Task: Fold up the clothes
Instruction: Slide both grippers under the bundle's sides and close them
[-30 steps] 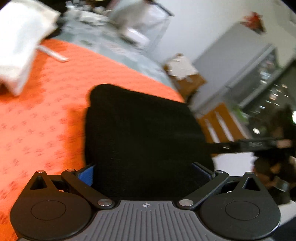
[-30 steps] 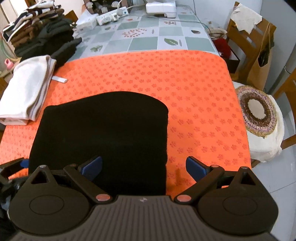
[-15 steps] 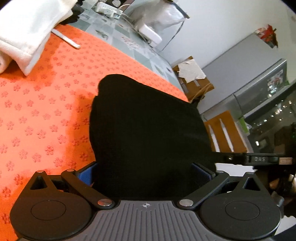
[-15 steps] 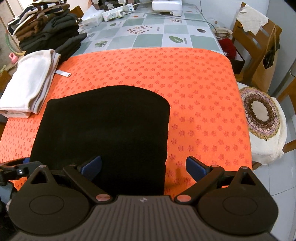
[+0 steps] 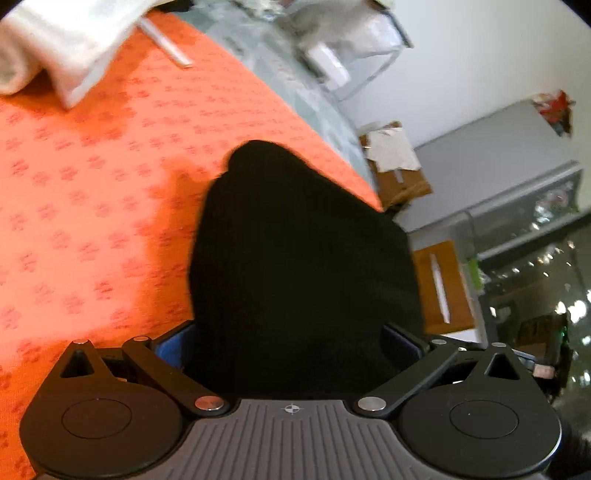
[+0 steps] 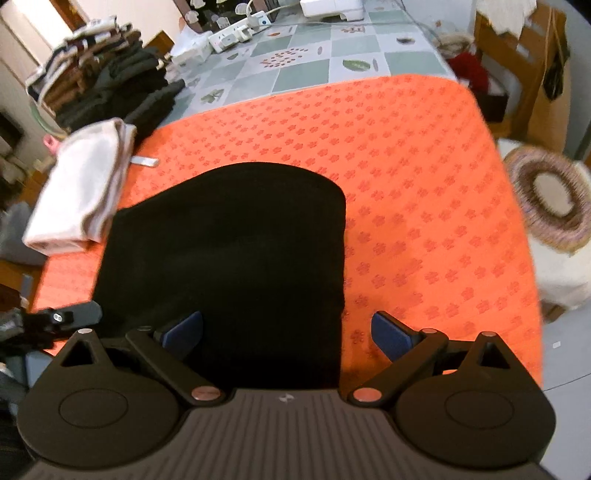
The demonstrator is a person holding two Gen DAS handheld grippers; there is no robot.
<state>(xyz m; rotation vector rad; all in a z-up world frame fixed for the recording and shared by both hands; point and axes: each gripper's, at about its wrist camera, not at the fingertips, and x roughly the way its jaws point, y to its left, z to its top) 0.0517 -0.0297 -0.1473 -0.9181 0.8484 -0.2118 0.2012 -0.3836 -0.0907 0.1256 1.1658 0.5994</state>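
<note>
Black garment (image 6: 229, 266): folded, lying flat on the orange flower-patterned mat (image 6: 424, 177), toward the mat's near left part; its rounded far edge points toward the tiled tabletop (image 6: 303, 62). Left gripper (image 5: 288, 343): tilted, held low at the garment's near edge, blue pads (image 5: 173, 343) spread wide with dark cloth filling the space between them; whether the cloth is merely lying between them cannot be told. Right gripper (image 6: 288, 332): level, aimed across the mat, jaws wide apart, one pad over the garment's near right corner, the other over bare mat, clamping nothing. Folded white cloth (image 6: 81, 192): just beside the garment's far left corner, at the mat's left edge. Stack of folded clothes (image 6: 107, 81): beyond the white cloth, on the tabletop. Power strip (image 6: 240, 31): far end of the table. Round woven cushion (image 6: 550, 195): off the mat's right side.
</note>
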